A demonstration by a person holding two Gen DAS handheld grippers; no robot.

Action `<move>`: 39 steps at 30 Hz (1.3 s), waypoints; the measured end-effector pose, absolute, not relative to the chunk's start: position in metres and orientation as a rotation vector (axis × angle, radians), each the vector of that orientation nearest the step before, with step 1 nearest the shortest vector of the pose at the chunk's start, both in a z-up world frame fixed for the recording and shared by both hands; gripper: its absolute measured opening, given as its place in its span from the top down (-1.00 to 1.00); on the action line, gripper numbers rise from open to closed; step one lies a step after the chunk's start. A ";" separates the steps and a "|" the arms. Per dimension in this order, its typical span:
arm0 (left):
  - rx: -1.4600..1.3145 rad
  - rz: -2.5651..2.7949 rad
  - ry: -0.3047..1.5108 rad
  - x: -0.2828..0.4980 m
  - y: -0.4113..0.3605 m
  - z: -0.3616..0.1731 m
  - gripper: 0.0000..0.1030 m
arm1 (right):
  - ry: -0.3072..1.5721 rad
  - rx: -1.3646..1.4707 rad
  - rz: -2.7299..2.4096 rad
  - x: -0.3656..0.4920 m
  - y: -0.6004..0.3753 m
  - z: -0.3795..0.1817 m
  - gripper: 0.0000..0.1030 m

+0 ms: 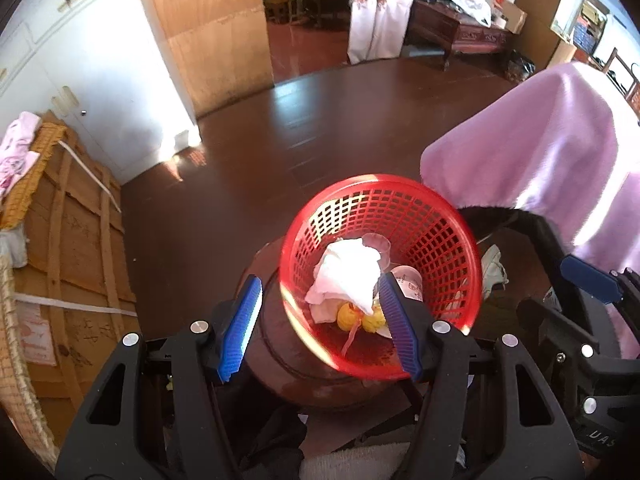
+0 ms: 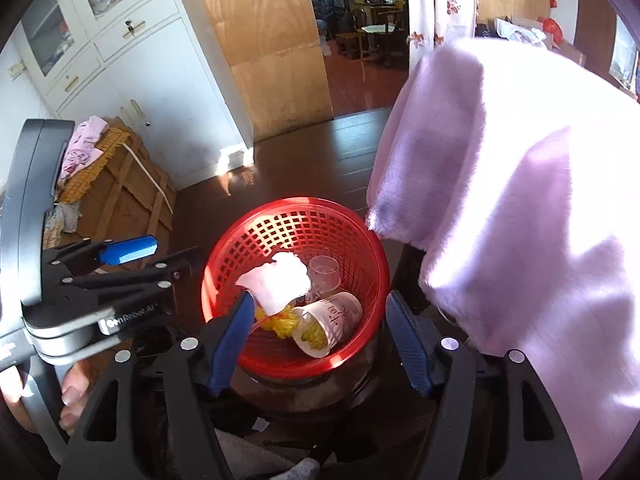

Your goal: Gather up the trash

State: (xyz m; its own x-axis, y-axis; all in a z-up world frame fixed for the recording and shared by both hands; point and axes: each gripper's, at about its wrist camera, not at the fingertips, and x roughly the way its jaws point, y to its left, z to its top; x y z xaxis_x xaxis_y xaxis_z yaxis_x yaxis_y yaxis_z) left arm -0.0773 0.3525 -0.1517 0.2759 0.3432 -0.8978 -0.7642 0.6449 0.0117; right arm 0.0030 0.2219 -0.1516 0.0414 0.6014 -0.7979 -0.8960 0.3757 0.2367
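Two grippers are seen above a red mesh basket (image 1: 420,216). The left gripper (image 1: 320,328) is held with its blue pads spread apart and nothing between them; the basket's near rim and part of its contents are seen through the gap below. The right gripper (image 2: 320,338) is likewise held with jaws parted and empty, the basket lying just ahead of and below its fingertips.

Trash is noted inside the basket: a crumpled white tissue (image 2: 280,280) on top, a clear plastic cup (image 2: 325,271) beyond it, a white paper cup (image 2: 332,320) tipped on its side with red print, and yellow scraps (image 2: 285,322) beneath the tissue.

Basket is set on a dark round stand (image 2: 304,394). A pink fleece cloth (image 2: 520,200) is draped to the right of both grippers.
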 end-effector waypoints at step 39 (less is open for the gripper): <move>-0.313 0.864 0.817 -0.119 0.296 -0.120 -0.76 | 0.827 -0.326 1.050 -0.035 0.156 -0.118 -0.71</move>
